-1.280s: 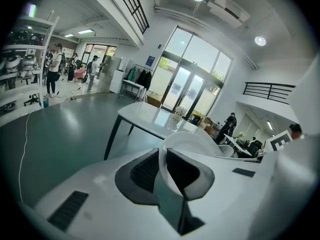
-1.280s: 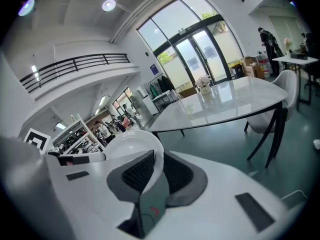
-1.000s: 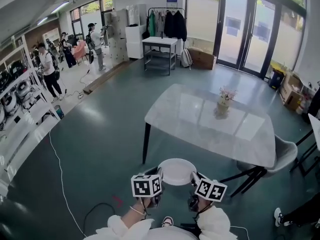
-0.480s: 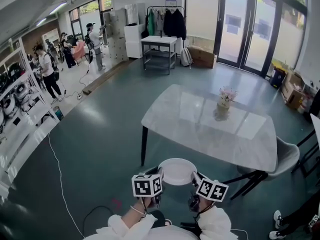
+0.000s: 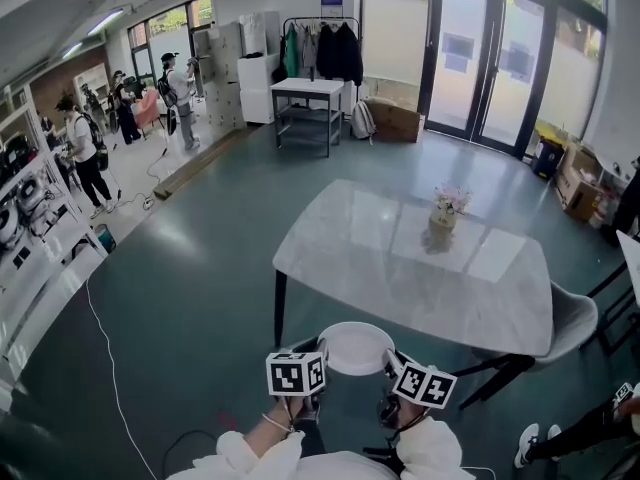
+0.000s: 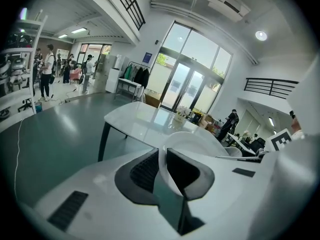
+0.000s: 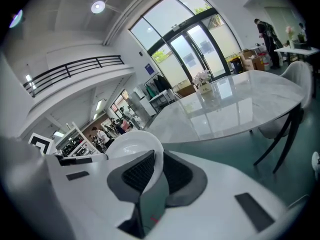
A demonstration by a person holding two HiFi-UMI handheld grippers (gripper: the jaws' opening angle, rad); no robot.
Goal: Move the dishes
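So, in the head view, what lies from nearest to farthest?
Left hand-held gripper and right hand-held gripper side by side → round white plate → white marble-topped table → small vase of pink flowers → tall glass doors.

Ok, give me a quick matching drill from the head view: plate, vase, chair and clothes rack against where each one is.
Things:
1. white plate
2. flower vase
3. grey chair
4. clothes rack

Places:
A. by the far wall
B. clamped at its rim by the left gripper and right gripper
C. standing on the marble table
D. at the table's near right corner

Pairs: 1-B, 2-C, 3-D, 4-A
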